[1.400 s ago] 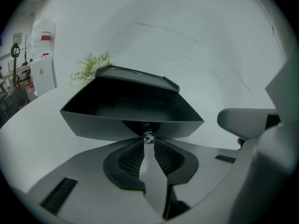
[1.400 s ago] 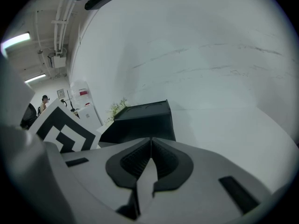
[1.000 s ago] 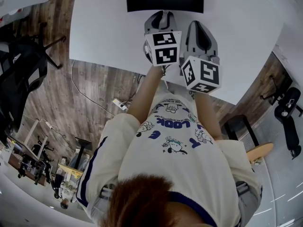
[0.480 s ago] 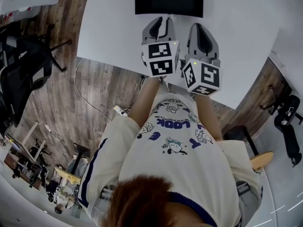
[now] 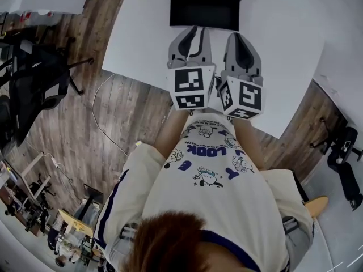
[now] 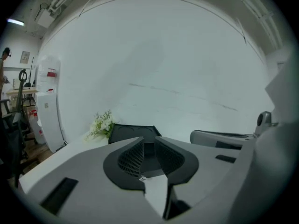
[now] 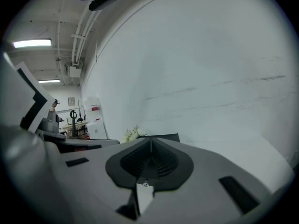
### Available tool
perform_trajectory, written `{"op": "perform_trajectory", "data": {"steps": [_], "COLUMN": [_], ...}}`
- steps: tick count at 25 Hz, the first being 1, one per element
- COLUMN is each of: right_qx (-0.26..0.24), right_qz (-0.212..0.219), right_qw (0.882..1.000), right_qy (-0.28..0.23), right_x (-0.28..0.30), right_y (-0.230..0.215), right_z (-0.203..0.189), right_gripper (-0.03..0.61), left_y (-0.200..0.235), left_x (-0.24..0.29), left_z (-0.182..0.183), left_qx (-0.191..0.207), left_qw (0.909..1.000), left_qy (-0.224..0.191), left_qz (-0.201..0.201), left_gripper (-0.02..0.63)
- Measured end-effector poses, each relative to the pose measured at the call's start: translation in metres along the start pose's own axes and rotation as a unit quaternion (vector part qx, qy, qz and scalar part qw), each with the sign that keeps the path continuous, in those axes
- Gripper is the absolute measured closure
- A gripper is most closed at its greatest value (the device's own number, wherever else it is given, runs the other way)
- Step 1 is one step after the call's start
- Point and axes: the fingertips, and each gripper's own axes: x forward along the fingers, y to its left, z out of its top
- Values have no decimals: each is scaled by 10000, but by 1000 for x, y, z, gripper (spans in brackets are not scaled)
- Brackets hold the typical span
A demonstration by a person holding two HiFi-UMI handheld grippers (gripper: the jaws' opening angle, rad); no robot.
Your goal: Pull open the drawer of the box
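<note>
The black box (image 5: 205, 7) sits at the far middle of the white table (image 5: 283, 55); its drawer front cannot be made out from above. In the head view my left gripper (image 5: 195, 32) and right gripper (image 5: 237, 36) lie side by side just short of the box's near edge. In the left gripper view the box (image 6: 133, 132) lies straight beyond my left gripper (image 6: 148, 143), whose jaws stand slightly apart with nothing between them. In the right gripper view, my right gripper (image 7: 150, 141) has its tips meeting and empty, with the box (image 7: 163, 137) beyond them.
A small bunch of white flowers (image 6: 103, 123) stands left of the box. A white cabinet (image 6: 49, 106) and an office chair (image 5: 34, 78) are off the table's left side, over a wooden floor (image 5: 125, 118). The table's near edge runs just behind the marker cubes.
The head view has shifted, so more of the box shows. Both grippers sit lower in the picture, and the left one has drawn level with the right. Neither has taken hold of anything.
</note>
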Motion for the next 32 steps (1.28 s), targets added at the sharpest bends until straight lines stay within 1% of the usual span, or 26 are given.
{"op": "perform_trajectory", "data": {"steps": [5, 12, 15, 22, 32], "right_qx": [-142, -368, -439, -443, -420], "right_qz": [107, 160, 173, 169, 226], "right_qw": [9996, 9981, 9975, 9972, 9973], "right_qy": [-207, -473, -523, -574, -565], "right_x": [-4, -13, -15, -18, -18], "right_y": [12, 19, 20, 17, 24], "right_z": [17, 41, 46, 52, 49], "right_gripper": [545, 545, 545, 545, 545], "left_y": [2, -6, -8, -11, -6], "left_x": [-20, -42, -46, -47, -49], "left_z": [20, 47, 55, 58, 56], "left_qx": [300, 396, 447, 468, 470], "left_qw": [9991, 9969, 9959, 9954, 9953], "left_qy": [-288, -680, -786, -835, -831], "left_qz": [88, 75, 87, 109, 159], "left_gripper": [538, 538, 538, 539, 538]}}
